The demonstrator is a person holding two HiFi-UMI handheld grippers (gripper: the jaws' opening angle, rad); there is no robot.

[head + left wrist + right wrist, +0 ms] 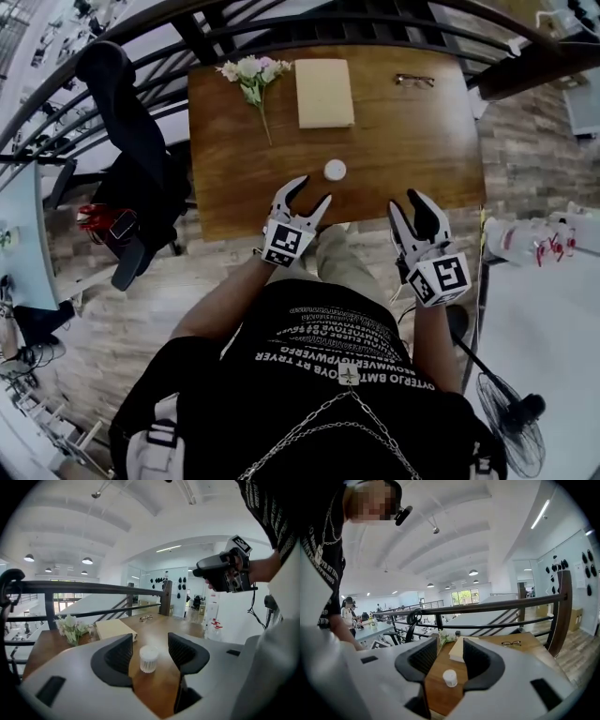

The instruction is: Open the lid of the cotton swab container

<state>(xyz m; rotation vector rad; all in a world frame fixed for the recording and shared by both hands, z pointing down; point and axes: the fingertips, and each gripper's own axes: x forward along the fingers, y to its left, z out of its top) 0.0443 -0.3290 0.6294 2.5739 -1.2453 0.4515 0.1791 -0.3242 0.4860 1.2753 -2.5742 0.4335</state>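
While the white swab container point(335, 170) stands closed on the table point(412, 141), left gripper point(314, 190) and right gripper point(405, 202) hover nearby, jaws apart, empty; the shirt print point(347, 352) is illegible.

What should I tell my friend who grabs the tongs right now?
Left tongs: open, empty, aimed at the container, just short of it.
Right tongs: open, empty, off to the right near the table edge.
Container: upright on the table, untouched; lid looks on.
Done: nothing yet.
To do: hold the container, take the lid off.
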